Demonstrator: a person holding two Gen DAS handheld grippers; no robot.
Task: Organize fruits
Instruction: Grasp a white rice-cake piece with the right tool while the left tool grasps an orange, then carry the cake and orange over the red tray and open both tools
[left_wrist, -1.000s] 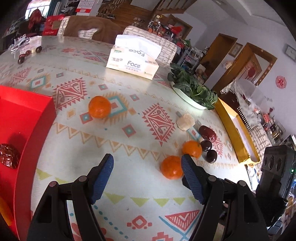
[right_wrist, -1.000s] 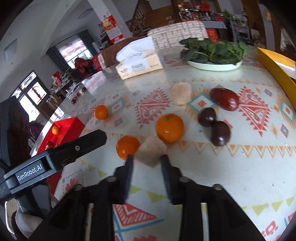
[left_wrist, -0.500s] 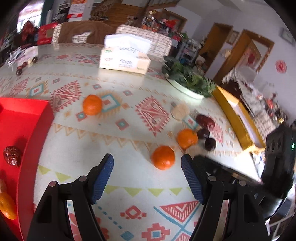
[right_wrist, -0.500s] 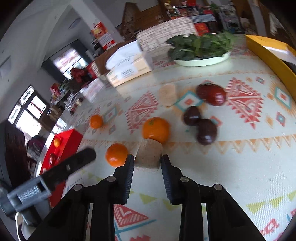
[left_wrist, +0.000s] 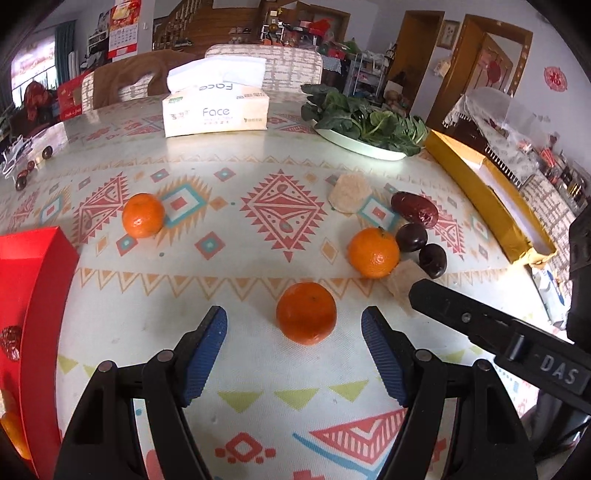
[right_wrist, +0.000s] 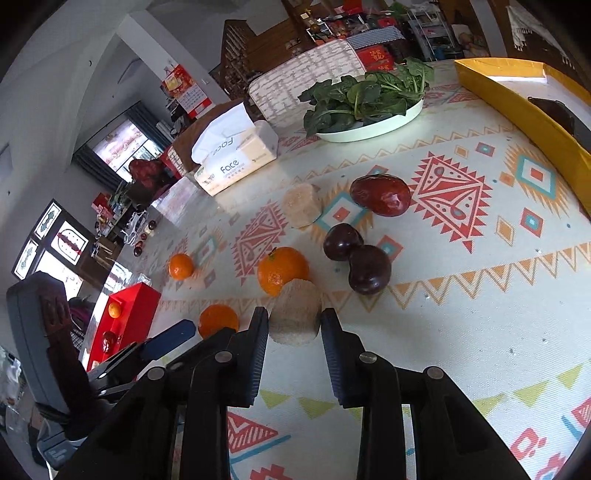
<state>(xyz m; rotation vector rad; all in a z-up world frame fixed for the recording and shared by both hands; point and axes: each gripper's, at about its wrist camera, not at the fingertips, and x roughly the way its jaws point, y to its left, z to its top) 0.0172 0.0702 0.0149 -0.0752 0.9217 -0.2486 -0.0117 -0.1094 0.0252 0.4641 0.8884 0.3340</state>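
Red tray (left_wrist: 44, 266) sits far left of nearest mandarin (left_wrist: 306, 313); left gripper (left_wrist: 293, 341) spread wide, empty, mandarin just ahead; right gripper (right_wrist: 294, 325) clamped on beige chunk (right_wrist: 295, 314) beside it; pickup step, next: close left, lift both.

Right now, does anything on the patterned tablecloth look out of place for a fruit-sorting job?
Yes: two pale, grainy beige blocks lie among the fruit, one beside the wrinkled red date, the other between the right claw's pads. They don't look like fruit.

Tissue box (left_wrist: 216, 110) and plate of greens (left_wrist: 364, 123) at the patterned tablecloth's (left_wrist: 229, 266) far side
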